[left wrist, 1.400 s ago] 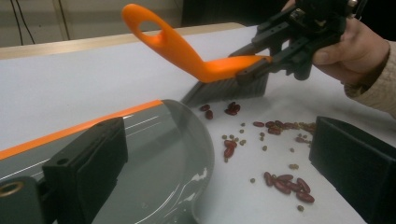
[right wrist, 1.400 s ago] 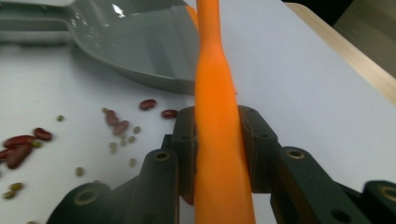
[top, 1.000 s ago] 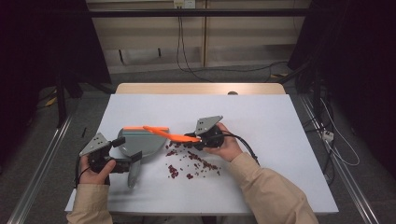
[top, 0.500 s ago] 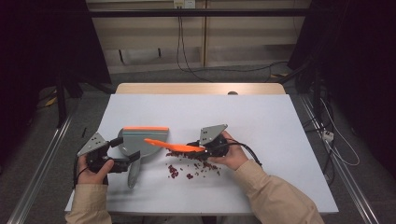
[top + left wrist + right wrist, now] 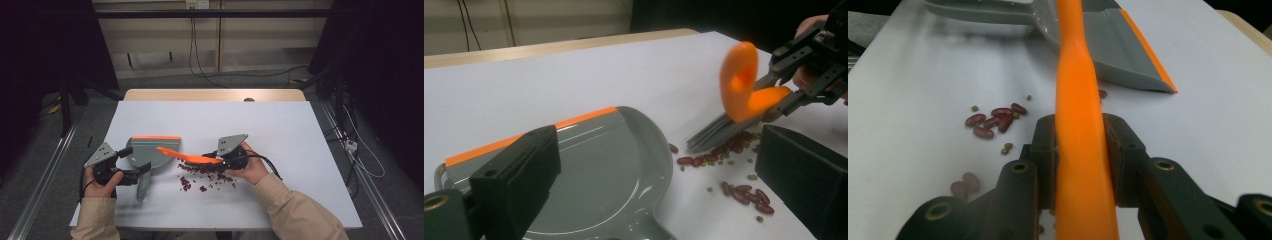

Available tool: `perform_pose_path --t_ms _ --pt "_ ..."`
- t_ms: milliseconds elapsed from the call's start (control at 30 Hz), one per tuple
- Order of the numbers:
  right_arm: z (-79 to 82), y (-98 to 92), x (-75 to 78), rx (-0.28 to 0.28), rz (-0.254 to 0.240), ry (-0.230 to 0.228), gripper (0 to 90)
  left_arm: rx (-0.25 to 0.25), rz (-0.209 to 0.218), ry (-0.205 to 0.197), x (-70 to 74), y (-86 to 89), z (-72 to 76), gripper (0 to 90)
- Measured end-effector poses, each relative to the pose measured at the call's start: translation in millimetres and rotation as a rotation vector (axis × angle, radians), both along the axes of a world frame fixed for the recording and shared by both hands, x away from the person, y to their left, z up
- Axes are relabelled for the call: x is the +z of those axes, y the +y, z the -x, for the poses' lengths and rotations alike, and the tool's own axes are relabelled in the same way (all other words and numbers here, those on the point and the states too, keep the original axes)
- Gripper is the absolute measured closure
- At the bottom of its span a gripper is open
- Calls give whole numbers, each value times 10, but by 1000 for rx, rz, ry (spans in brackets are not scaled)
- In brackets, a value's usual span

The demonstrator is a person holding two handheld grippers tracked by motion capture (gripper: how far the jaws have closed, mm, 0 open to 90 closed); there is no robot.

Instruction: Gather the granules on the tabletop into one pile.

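While right gripper (image 5: 220,161) jaws pinch orange brush (image 5: 187,157) over beans (image 5: 207,176) on counter (image 5: 280,130), left gripper (image 5: 131,176) jaws clamp dustpan (image 5: 150,152) handle. Sweeping step; next: drag beans toward pan mouth.

Looking like lab or recording studio, not home. White table (image 5: 310,150) standing alone on grey floor (image 5: 45,165). Black curtains (image 5: 385,75) hanging along both sides. Cables (image 5: 192,45) trailing down back wall and lying across floor past table's right edge. Metal rails (image 5: 42,185) running along both table sides.
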State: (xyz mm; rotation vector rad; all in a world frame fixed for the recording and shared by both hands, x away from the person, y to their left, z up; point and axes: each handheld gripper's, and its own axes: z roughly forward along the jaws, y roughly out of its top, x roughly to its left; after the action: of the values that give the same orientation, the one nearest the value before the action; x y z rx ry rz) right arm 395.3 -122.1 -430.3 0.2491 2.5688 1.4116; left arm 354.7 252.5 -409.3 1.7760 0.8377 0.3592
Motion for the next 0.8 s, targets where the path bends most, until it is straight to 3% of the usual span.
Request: perform_pose_path --t_ms 333,667,800 --pt "-231 -75 82 -65 -72 22 710 -6 -2 2 -4 -26 0 43" --pt "-486 121 22 -85 -9 10 710 -10 -2 4 -6 -20 -6 43" --pt "-511 257 3 -51 4 11 710 -11 -4 4 -9 -17 -7 43"
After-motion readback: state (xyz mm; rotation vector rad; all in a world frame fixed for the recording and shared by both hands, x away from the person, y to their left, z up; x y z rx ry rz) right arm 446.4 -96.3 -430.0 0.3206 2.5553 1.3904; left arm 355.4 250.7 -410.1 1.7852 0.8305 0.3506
